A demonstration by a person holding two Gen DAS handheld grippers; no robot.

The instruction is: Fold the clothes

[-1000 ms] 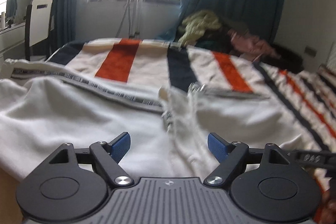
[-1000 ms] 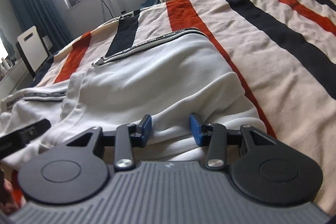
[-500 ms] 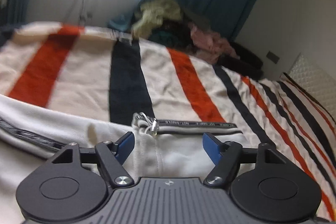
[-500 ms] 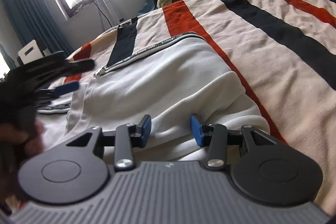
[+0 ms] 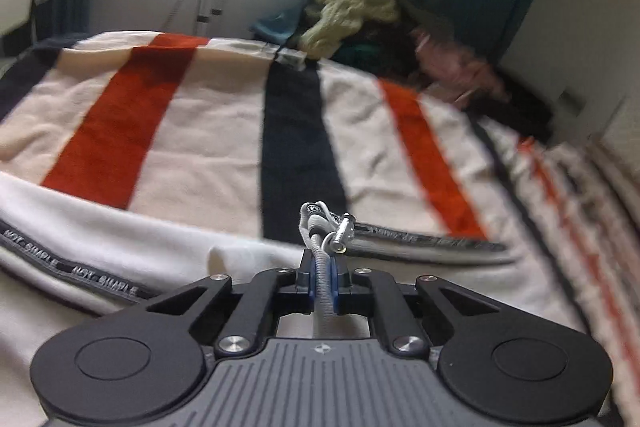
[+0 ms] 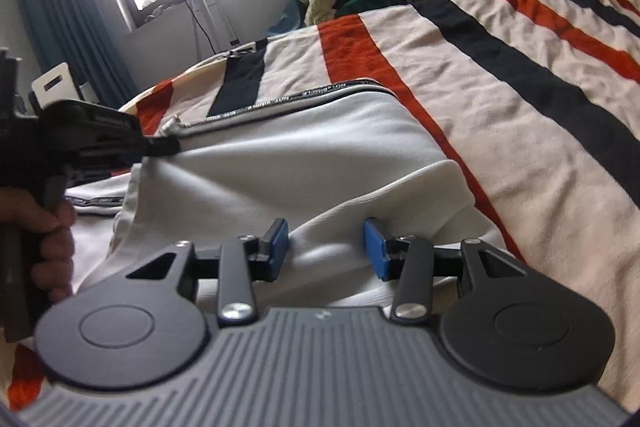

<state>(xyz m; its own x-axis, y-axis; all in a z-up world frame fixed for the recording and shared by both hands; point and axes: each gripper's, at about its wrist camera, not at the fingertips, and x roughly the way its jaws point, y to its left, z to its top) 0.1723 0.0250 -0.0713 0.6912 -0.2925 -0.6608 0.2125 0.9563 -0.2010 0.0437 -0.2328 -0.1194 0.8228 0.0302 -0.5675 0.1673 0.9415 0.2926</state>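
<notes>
Clearly soft and light, the white zip-up jacket (image 6: 304, 163) lies spread low and centre in both views over the striped blanket (image 6: 520, 75); it will sag and crease wherever it is unsupported. Its stiffest part is the taped zipper edge (image 5: 420, 233), lettered along its length. The left gripper (image 5: 323, 277) has just been closing and now pinches the zipper end, the metal pull (image 5: 340, 231) jutting past its blue pads. At the bottom centre of the right wrist view, the right gripper (image 6: 326, 247) sits partly apart, straddling a ridge of cloth near the hem; whether its pads press it I cannot tell. Hems and zipper tape probably offer the surest holds, since loose fabric would slip or bunch.
</notes>
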